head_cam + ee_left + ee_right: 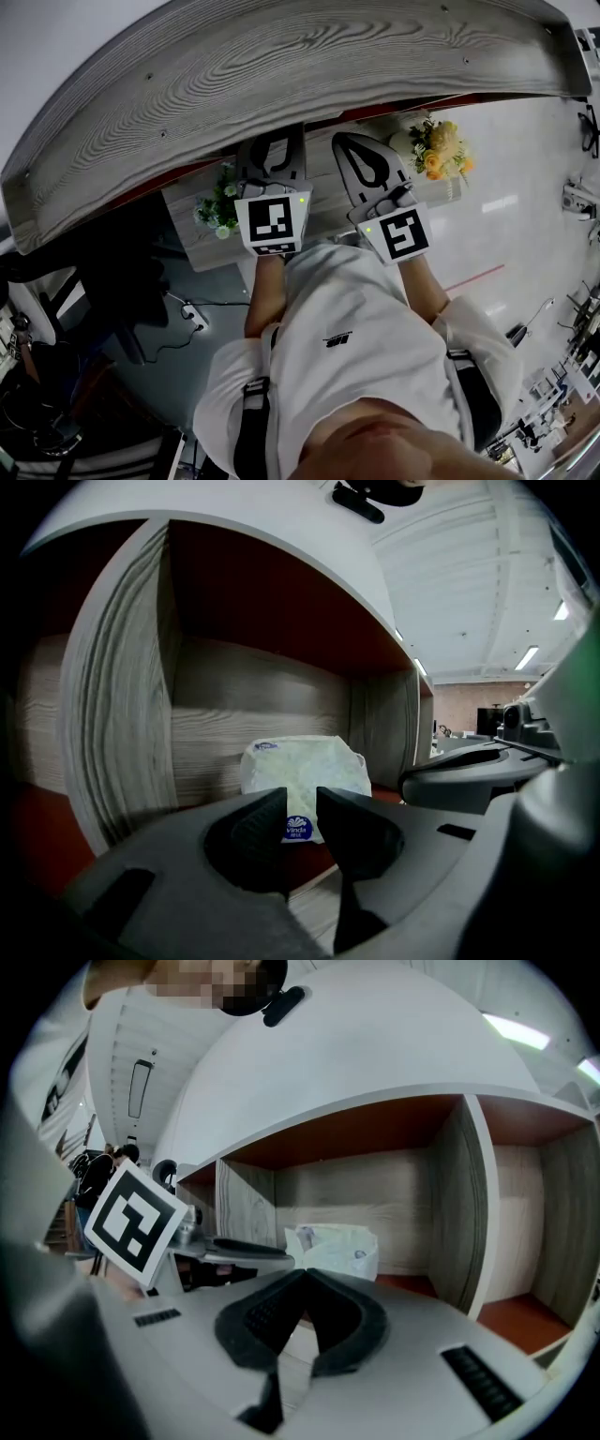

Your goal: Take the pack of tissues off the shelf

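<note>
Workshop floor and benches spread out behind the person, who stands close up against a wood-grain shelf [281,75] with red-lined compartments. Nearest to me, both forearms are bent up and pushed forward side by side, wrists level, so that each tool pokes in just under the shelf's top board. The left gripper [272,148] has its jaws only a narrow slit apart with nothing between them. Through that slit its own view looks straight at the blue label on the pack. The right gripper [367,161], just beside it, has its jaw tips pressed together on nothing and points at the same compartment from a slight angle. Deeper in the shelf, the pack of tissues [302,772] stands upright on the compartment's red base, close to the back panel [253,705]. Whether it touches that panel I cannot tell. An upright divider [459,1204] closes off the compartment on one side. I judge this to be the approach: the pack is untouched and lies well beyond both sets of jaws. The next move looks to call for spreading the left jaws much wider than the soft, crinkly pack, reaching in, and closing gently, since the wrapper will likely give under pressure. Two small bunches of flowers [439,150] sit below the shelf's top board, clear of the reach.
</note>
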`<state>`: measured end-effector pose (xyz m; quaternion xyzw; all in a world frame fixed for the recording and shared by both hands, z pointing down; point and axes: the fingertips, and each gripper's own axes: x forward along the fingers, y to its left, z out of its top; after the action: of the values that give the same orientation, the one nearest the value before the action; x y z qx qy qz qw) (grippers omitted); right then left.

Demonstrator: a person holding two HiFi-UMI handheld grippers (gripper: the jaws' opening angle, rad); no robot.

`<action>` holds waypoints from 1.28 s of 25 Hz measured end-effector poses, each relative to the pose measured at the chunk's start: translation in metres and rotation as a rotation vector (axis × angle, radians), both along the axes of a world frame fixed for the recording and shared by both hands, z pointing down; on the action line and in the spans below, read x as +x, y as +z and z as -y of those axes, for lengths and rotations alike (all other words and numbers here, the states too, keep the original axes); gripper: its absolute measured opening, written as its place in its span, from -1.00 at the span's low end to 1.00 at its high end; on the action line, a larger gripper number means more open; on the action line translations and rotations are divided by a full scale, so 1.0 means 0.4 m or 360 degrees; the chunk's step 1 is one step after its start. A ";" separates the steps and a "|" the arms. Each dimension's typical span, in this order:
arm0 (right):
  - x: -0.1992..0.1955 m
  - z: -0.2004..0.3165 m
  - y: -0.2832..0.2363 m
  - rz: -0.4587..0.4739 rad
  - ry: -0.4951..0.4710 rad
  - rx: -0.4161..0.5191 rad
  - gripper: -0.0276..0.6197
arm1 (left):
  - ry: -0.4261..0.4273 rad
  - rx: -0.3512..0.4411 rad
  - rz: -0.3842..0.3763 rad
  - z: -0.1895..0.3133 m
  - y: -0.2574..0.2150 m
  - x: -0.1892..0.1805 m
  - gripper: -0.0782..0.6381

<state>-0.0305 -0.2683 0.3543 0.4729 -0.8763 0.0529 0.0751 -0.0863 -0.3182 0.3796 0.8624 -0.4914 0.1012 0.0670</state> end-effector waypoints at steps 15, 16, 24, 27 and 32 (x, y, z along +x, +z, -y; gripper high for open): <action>0.019 -0.001 0.006 0.0000 0.0032 0.0002 -0.84 | 0.0021 -0.0030 -0.0002 0.000 0.016 0.009 -0.70; 0.020 -0.004 0.004 0.0001 0.0032 0.0005 -0.84 | 0.0023 -0.0028 -0.0003 -0.004 0.015 0.011 -0.70; 0.034 -0.051 -0.012 0.0001 0.0024 0.0034 -0.84 | 0.0025 -0.0009 -0.0007 -0.060 -0.001 0.022 -0.70; 0.039 -0.076 -0.017 0.0000 0.0017 0.0041 -0.84 | 0.0019 -0.0003 -0.0005 -0.087 -0.008 0.026 -0.70; 0.044 -0.118 -0.019 -0.0001 0.0003 0.0052 -0.84 | 0.0003 0.0010 -0.0004 -0.130 -0.012 0.027 -0.70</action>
<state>-0.0128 -0.2211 0.3467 0.4748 -0.8766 0.0386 0.0678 -0.0754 -0.2660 0.3748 0.8633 -0.4907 0.0988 0.0649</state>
